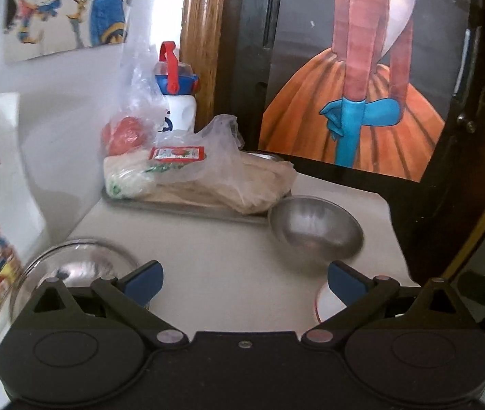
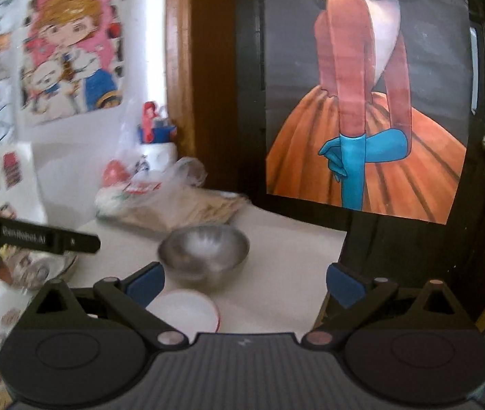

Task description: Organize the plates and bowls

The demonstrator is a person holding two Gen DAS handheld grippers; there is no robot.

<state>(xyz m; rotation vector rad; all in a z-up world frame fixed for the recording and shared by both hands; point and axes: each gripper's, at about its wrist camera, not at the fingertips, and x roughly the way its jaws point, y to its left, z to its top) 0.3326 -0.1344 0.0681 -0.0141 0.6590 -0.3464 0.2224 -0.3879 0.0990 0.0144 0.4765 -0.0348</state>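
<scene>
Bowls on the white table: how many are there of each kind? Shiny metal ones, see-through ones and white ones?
Metal bowl: 1
Clear glass bowl: 1
White bowl with a red rim: 1
Total: 3 bowls, all on the white table. Neither claw holds one.

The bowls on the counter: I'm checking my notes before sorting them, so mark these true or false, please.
1. The steel bowl sits upright and empty. True.
2. The left gripper holds the glass bowl. False: its jaws are open, holding nothing.
3. The white bowl has a red rim. True.
4. The steel bowl sits on the tray. False: it rests on the counter beside the tray.
5. The right gripper is shut. False: open.
</scene>
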